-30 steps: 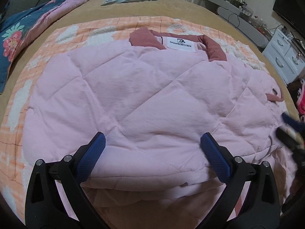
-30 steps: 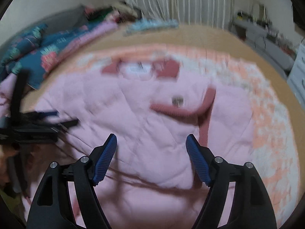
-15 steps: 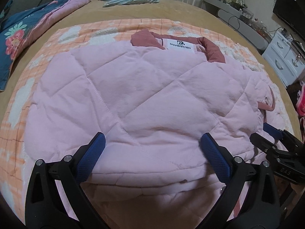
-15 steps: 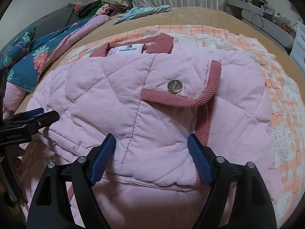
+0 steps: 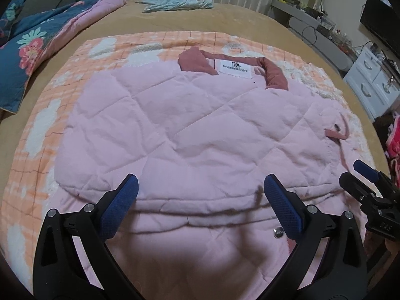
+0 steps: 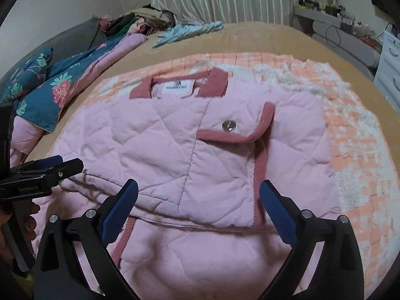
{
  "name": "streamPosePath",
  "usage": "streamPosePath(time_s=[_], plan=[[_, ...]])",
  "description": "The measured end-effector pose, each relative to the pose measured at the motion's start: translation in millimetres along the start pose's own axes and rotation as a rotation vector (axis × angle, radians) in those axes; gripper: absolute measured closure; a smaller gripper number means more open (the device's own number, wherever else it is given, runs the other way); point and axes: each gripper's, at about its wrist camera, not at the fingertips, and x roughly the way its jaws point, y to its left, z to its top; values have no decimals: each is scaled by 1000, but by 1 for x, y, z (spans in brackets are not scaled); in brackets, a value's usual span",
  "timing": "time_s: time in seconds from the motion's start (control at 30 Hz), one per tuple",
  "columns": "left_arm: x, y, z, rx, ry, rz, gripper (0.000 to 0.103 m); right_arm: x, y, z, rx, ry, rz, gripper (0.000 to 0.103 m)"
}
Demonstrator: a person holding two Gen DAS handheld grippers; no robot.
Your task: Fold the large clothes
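Observation:
A pink quilted jacket (image 5: 190, 135) with a dark pink collar (image 5: 197, 60) and white label lies folded on the bed, its lower part doubled over itself. It also shows in the right wrist view (image 6: 175, 145), with a snap-buttoned pocket flap (image 6: 230, 130). My left gripper (image 5: 200, 200) is open and empty, hovering over the near folded edge. My right gripper (image 6: 198, 205) is open and empty over the near edge on the other side. Each gripper shows at the edge of the other's view.
An orange and white checked blanket (image 5: 50, 115) lies under the jacket on the tan bedspread (image 5: 225, 20). A floral blue quilt (image 5: 22, 57) and a light blue garment (image 5: 175, 2) lie at the far side. White drawers (image 5: 375, 87) stand to the right.
Both grippers have pulled back a little from the jacket and stay open. The right wrist view has gone from blurred to steady. The jacket lies as it did.

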Motion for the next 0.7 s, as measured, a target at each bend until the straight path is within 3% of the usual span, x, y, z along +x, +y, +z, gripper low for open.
streamPosePath(time_s=[0.43,0.7], plan=[[-55,-16,-16,8,-43,-53,9,-79,11,-5,0,-144,-8,4],[-91,-18,-19,12,-97,-71,9,-112,21,-8,8,-173,-13,4]])
